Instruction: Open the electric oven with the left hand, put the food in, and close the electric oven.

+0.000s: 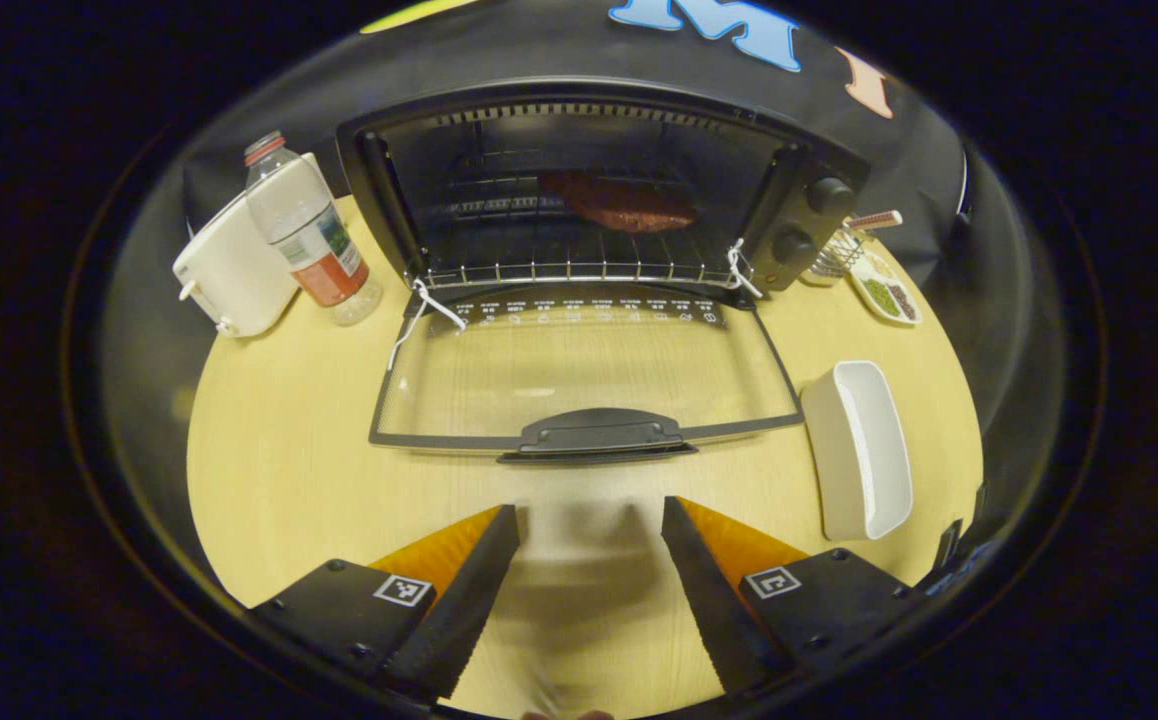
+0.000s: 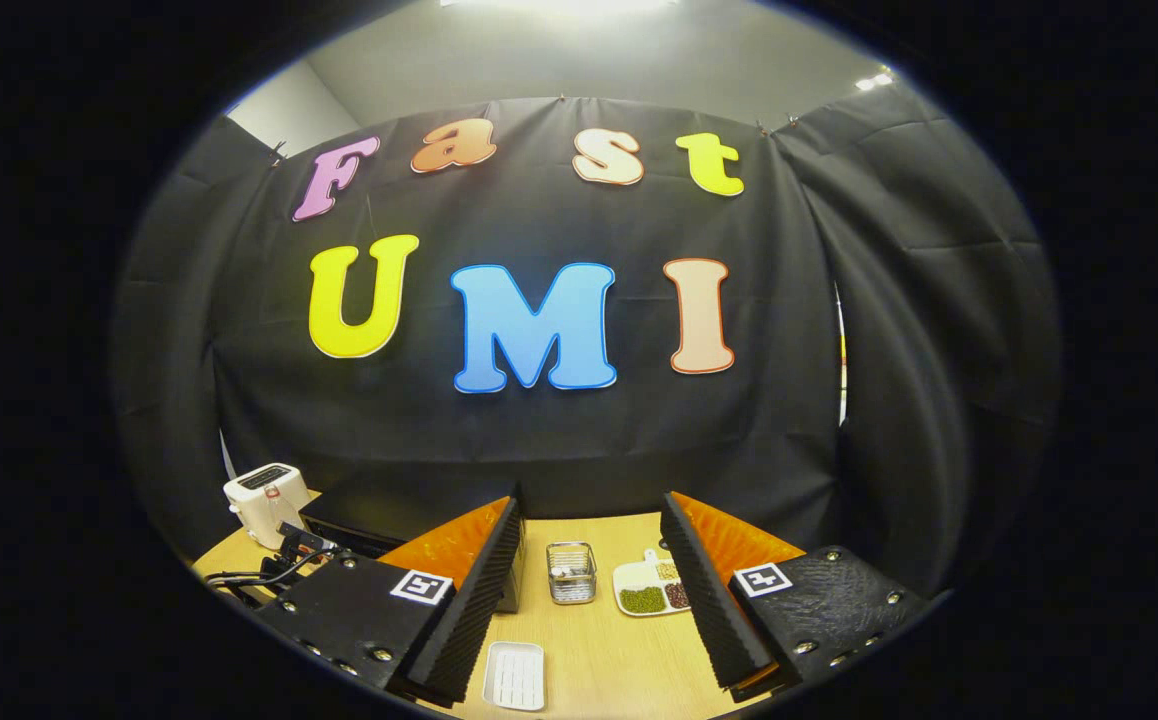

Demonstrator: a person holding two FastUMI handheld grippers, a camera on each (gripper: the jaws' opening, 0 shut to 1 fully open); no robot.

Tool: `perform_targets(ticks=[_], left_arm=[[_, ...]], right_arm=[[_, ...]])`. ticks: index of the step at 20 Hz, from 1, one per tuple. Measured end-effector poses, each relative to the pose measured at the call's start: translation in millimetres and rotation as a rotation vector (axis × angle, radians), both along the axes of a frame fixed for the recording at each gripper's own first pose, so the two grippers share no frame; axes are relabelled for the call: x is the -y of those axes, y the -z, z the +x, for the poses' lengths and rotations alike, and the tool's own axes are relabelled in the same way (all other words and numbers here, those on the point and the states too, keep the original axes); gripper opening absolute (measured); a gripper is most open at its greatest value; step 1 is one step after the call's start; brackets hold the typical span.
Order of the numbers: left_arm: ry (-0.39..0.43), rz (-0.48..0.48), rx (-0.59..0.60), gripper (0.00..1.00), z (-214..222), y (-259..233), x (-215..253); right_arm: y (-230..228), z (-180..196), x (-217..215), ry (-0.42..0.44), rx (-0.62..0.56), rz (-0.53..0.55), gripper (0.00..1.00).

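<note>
Oven (image 1: 599,190): black, at the back of the desk (image 1: 279,450); its glass door (image 1: 579,375) lies folded down flat, handle (image 1: 599,433) nearest the camera.
Food (image 1: 624,205): a dark reddish piece resting on the wire rack inside the oven — right of centre.
Left claw (image 1: 589,590): released, fingers wide apart, nothing between them, hovering in front of the door handle without touching it.
Right claw (image 2: 589,600): released and empty — held above the desk.
White dish (image 1: 859,450): empty, just right of the door.
Bottle (image 1: 307,235): upright, left of the oven, against a white toaster (image 1: 229,270).
Snack plate (image 2: 651,590): beside a small wire basket (image 2: 571,572).
</note>
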State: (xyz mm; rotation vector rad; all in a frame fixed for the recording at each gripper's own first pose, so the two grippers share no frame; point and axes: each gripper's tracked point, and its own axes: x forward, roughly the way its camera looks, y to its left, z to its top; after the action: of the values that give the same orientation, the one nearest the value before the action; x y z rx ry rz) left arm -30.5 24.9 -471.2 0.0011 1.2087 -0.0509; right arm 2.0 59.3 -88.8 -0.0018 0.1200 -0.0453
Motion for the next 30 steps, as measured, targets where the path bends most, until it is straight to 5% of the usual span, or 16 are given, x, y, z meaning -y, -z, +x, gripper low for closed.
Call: perform_targets(ticks=[8,9,11,16,30], left_arm=[[0.007,0.035,-0.072,1.0,15,30,1],[0.002,0.037,-0.077,0.92,18,33,0],[0.007,0.044,-0.078,1.0,24,35,-1],[0.002,0.028,-0.109,0.97,24,34,0],[-0.007,-0.032,0.097,0.98,32,-50,4]], right_arm=[[3,-5,6,0.029,-0.012,0.003,0.87],[4,-4,7,0.027,-0.014,0.001,0.87],[3,-4,5,0.024,-0.015,-0.005,0.88],[5,-2,-2,0.007,-0.019,-0.008,0.88],[-1,5,-25,-0.046,0.004,-0.002,0.88]])
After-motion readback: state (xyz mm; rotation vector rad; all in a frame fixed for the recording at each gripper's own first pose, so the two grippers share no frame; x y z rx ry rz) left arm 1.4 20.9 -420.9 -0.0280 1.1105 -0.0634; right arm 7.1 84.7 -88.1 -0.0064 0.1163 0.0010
